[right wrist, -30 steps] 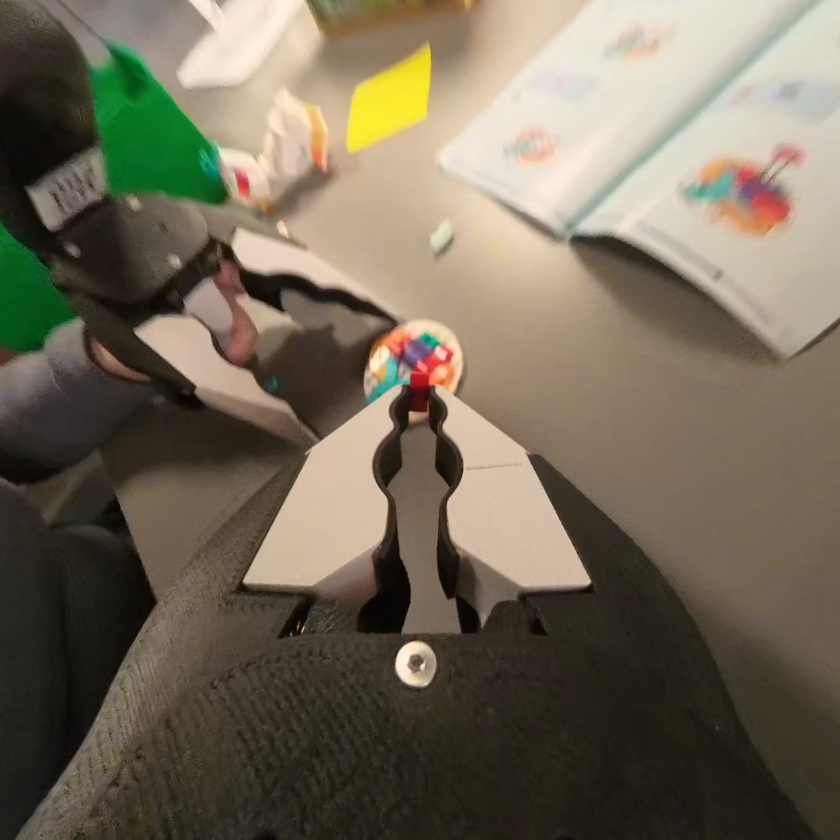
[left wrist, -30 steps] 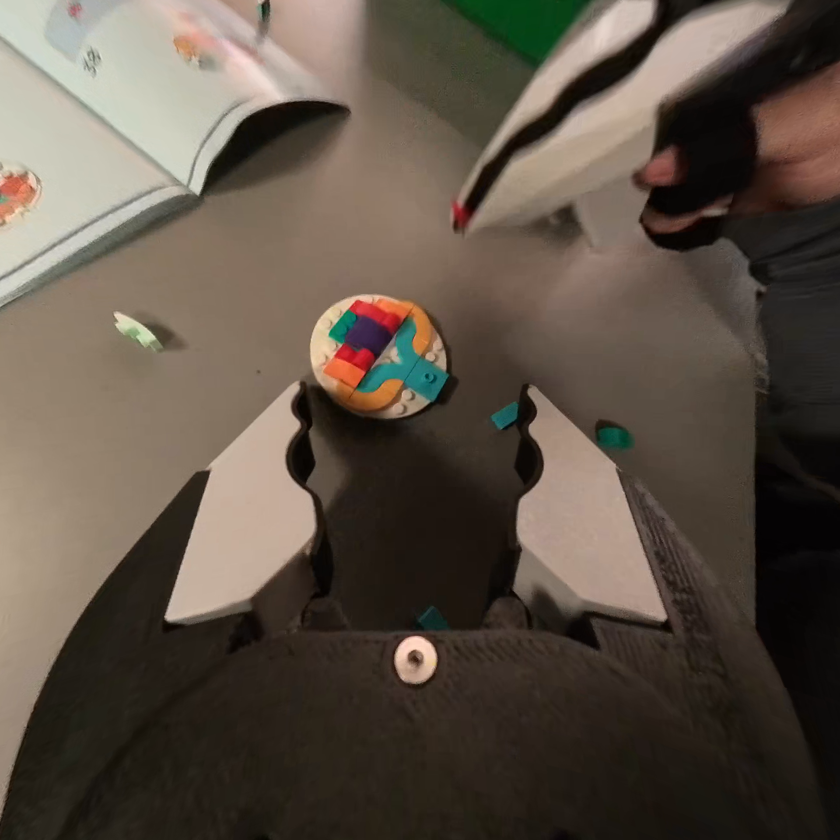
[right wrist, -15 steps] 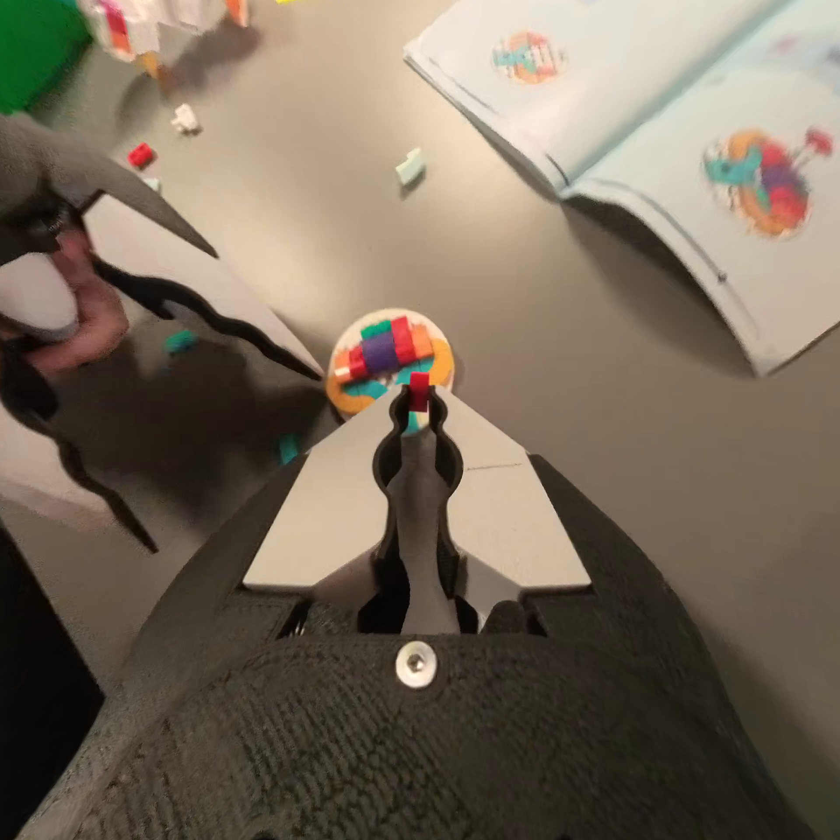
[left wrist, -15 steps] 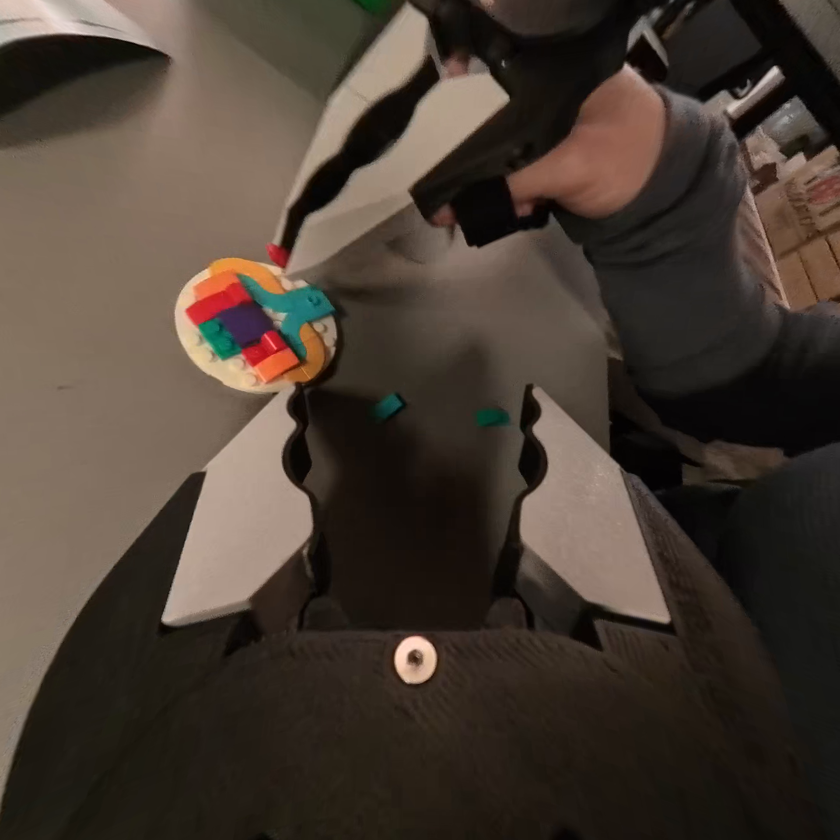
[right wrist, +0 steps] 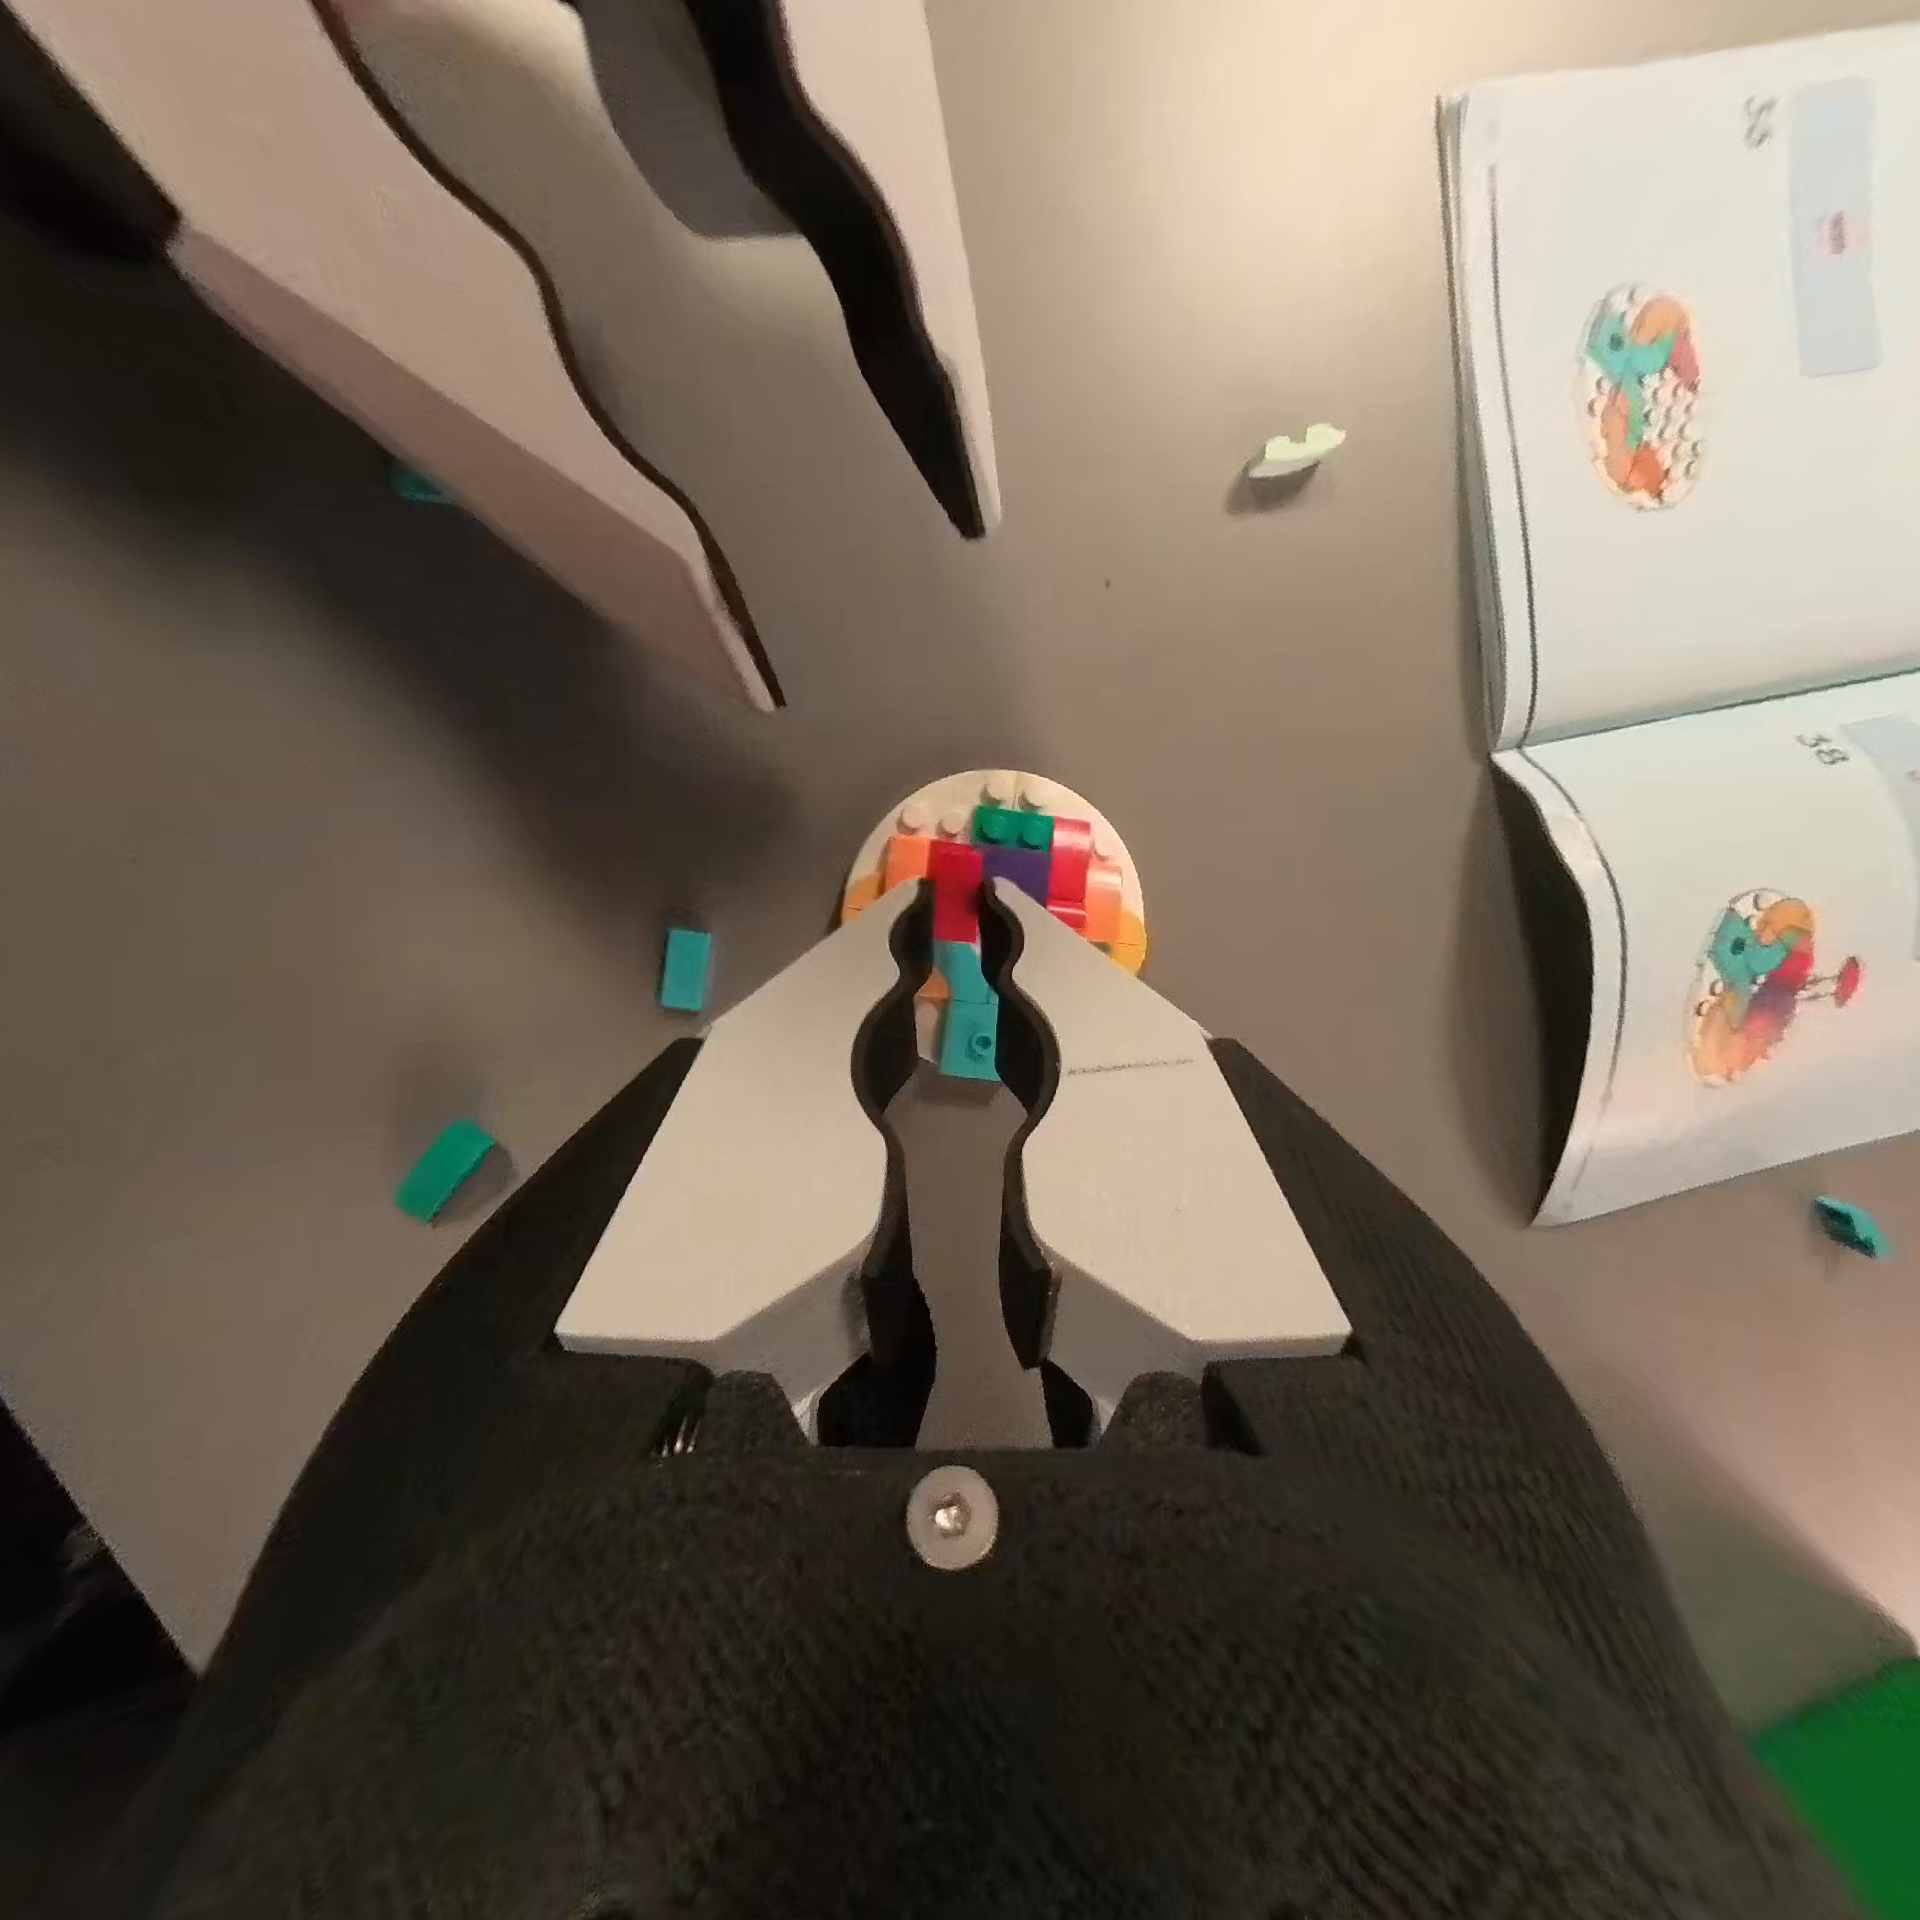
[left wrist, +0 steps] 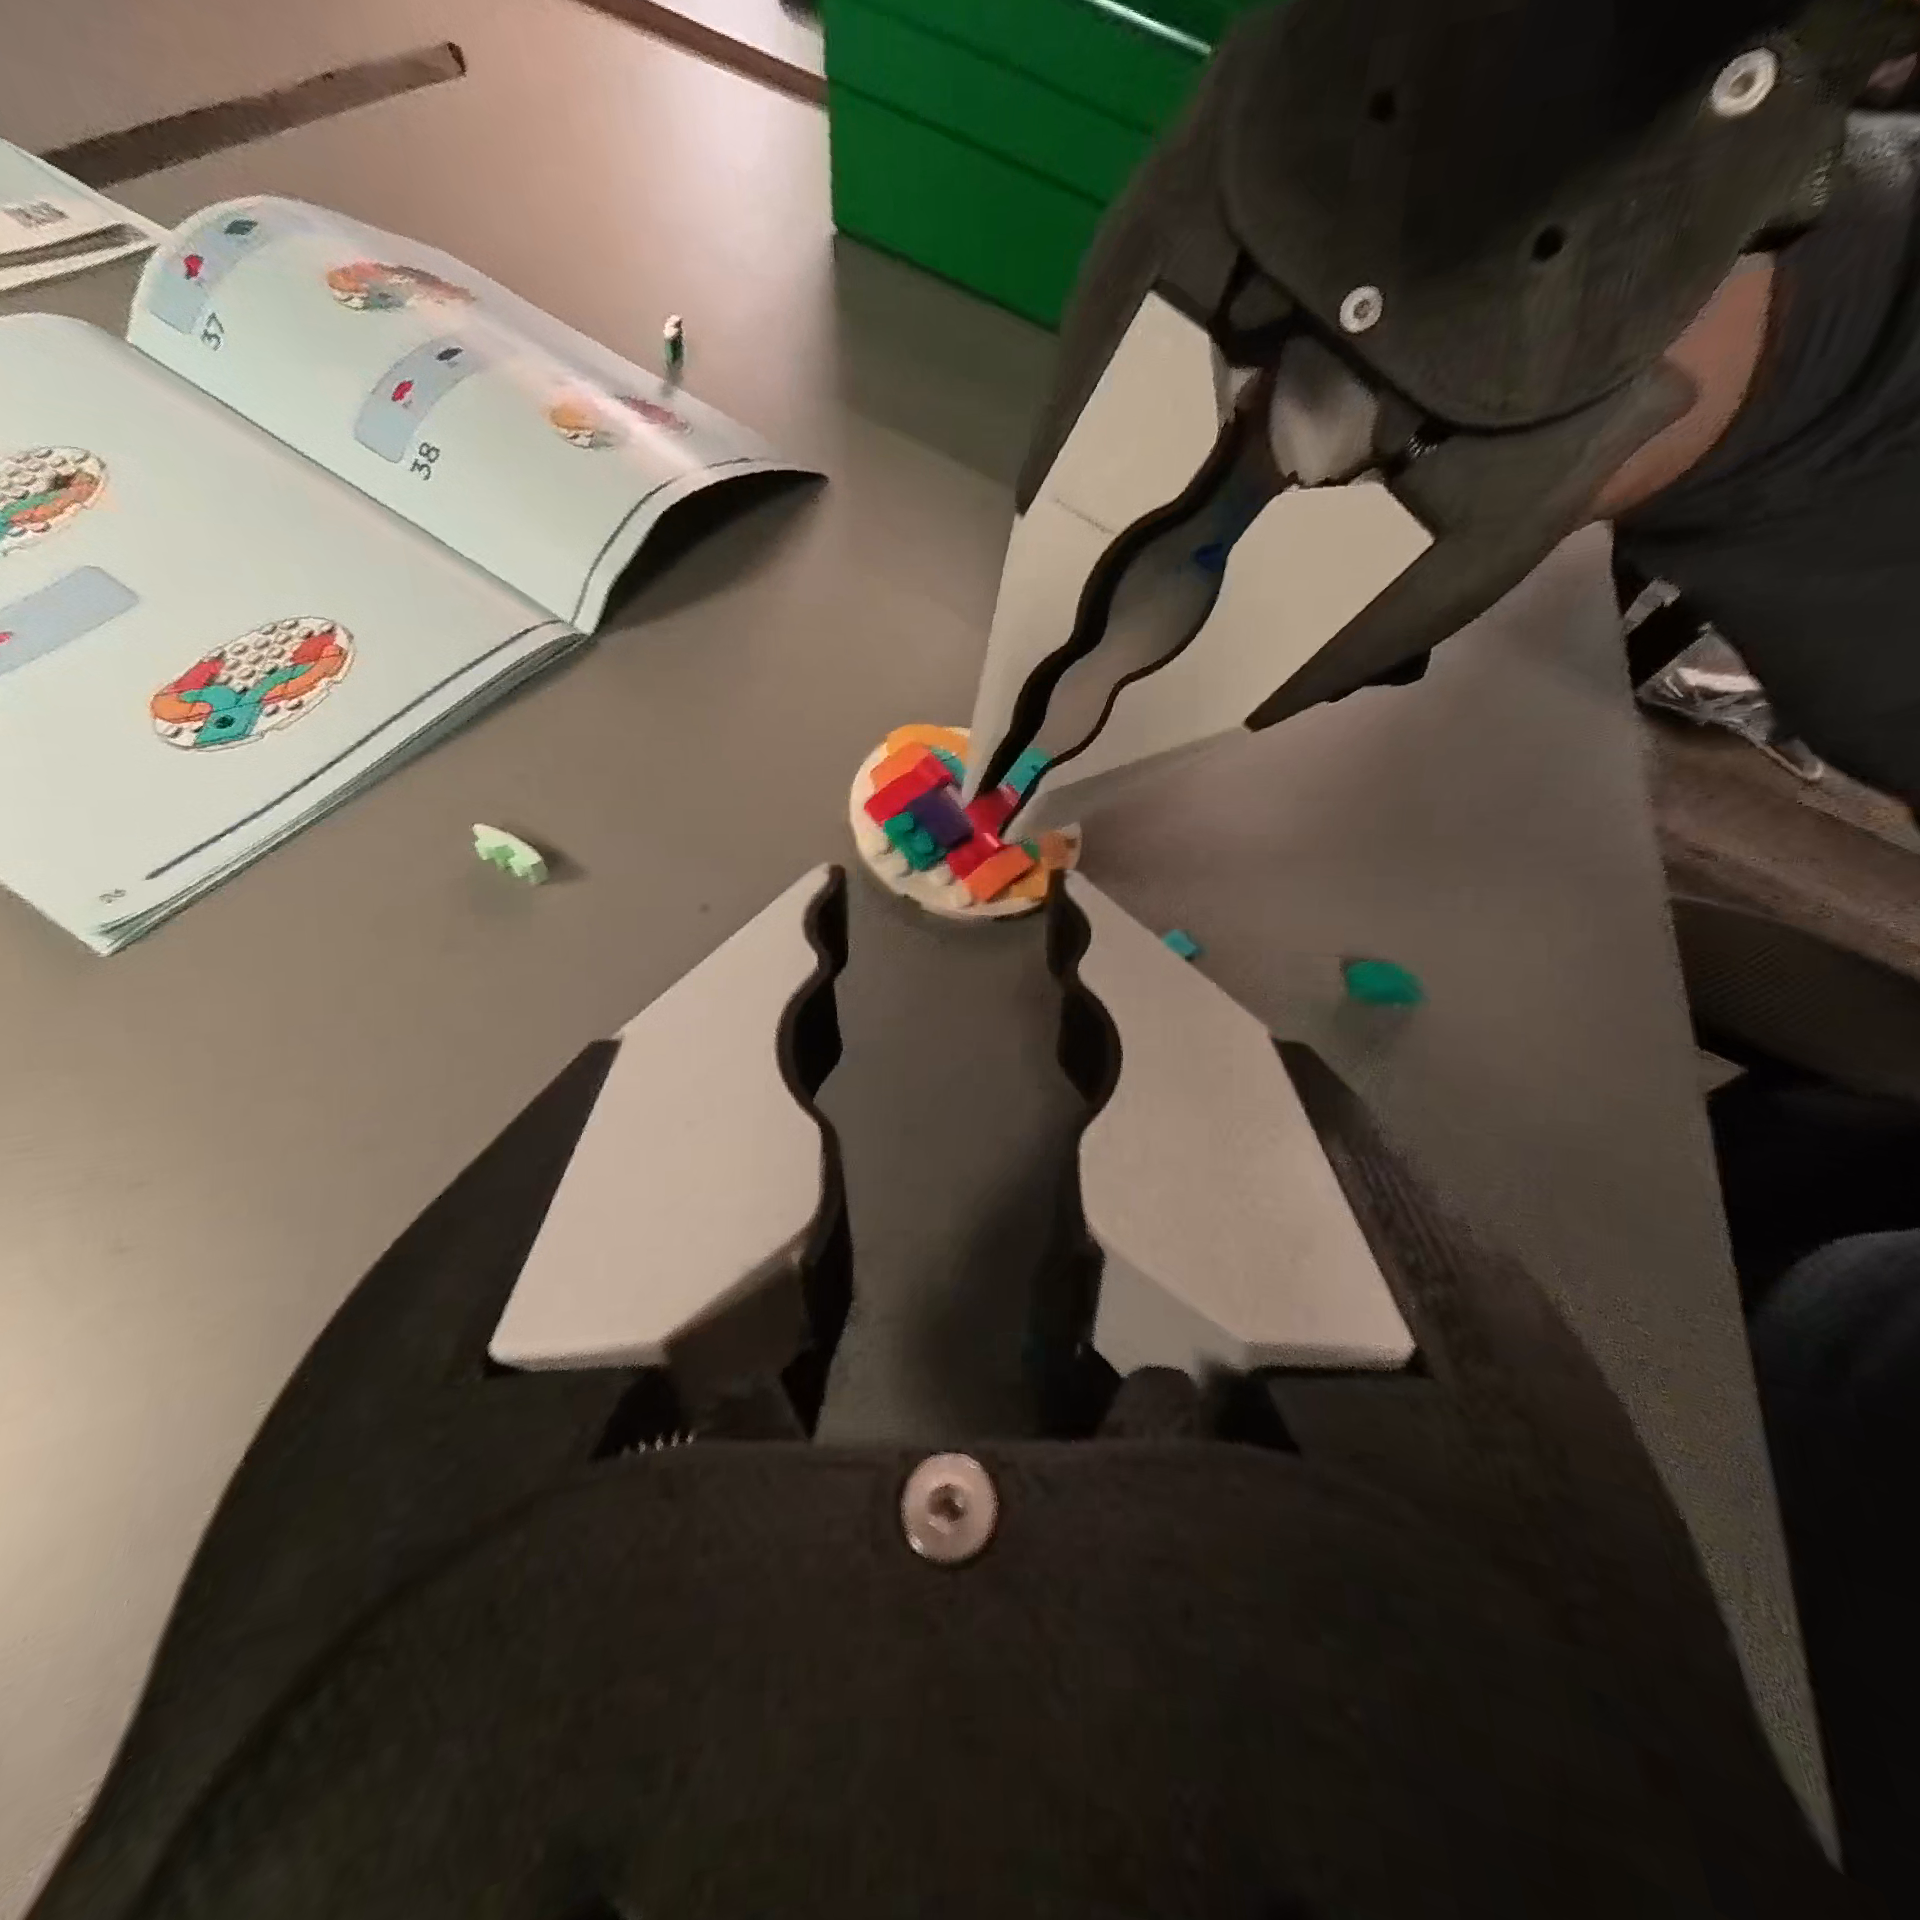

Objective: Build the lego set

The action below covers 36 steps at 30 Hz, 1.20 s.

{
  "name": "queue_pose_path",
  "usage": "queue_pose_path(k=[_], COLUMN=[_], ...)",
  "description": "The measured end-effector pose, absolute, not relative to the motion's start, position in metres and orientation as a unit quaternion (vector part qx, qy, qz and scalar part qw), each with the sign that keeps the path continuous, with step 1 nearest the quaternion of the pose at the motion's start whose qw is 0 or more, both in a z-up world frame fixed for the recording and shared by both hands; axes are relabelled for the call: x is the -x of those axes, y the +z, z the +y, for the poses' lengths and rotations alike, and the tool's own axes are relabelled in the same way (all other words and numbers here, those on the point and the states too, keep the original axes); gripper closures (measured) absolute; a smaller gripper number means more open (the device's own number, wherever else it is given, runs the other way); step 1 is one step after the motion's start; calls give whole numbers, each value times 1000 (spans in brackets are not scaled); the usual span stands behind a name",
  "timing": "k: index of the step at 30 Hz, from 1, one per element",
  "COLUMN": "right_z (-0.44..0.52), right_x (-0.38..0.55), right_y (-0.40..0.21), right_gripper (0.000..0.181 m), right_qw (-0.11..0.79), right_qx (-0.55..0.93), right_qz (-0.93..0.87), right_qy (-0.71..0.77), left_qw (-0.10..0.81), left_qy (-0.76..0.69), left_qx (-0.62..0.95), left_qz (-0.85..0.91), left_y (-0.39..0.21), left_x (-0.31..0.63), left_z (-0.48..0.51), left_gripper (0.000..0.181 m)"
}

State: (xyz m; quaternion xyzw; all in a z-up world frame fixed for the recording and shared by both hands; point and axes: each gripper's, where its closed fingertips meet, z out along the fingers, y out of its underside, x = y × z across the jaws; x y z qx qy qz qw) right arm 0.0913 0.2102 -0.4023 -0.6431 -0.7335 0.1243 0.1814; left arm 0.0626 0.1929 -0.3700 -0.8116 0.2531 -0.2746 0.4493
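Note:
A round white plate build with red, orange, teal, green and purple bricks sits on the grey table. My right gripper is shut on a small red brick and holds it down on the build's top. In the left wrist view the right gripper comes in from the upper right with the red brick at its tips. My left gripper is open and empty, with its tips just short of the plate's near edge. It also shows in the right wrist view, beyond the build.
An open instruction booklet lies to the left, and it also shows in the right wrist view. Loose pieces lie around: pale green, teal. A green box stands behind. Tip to tip, the grippers are about 5 cm apart.
My right gripper has come down onto the build with the red brick. My left gripper has swung back to face the build, and its jaws have narrowed but stay open.

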Motion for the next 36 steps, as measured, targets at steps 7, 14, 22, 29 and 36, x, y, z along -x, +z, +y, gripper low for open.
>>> queue_pose_path(k=[7, 14, 22, 29, 36], right_z=[212, 209, 213, 219, 223], right_x=[-88, -86, -90, -102, -102], right_y=[-408, -408, -406, -390, -406], right_gripper=[175, 174, 166, 105, 90], right_qw=[153, 148, 149, 230, 287], right_qx=[667, 671, 684, 668, 636], right_qz=[-722, -721, -711, -686, -668], right_qy=[101, 86, 71, 176, 259], left_qw=[432, 411, 394, 411, 425], left_qy=[-305, -307, -301, -305, -315], left_qx=[821, 826, 829, 825, 818], left_qz=[217, 233, 259, 239, 226], left_y=[-375, -383, -389, -380, -374], left_x=[-57, -66, -76, -65, -58], left_z=[195, 191, 186, 191, 194], left_gripper=[144, 144, 144, 145, 145])
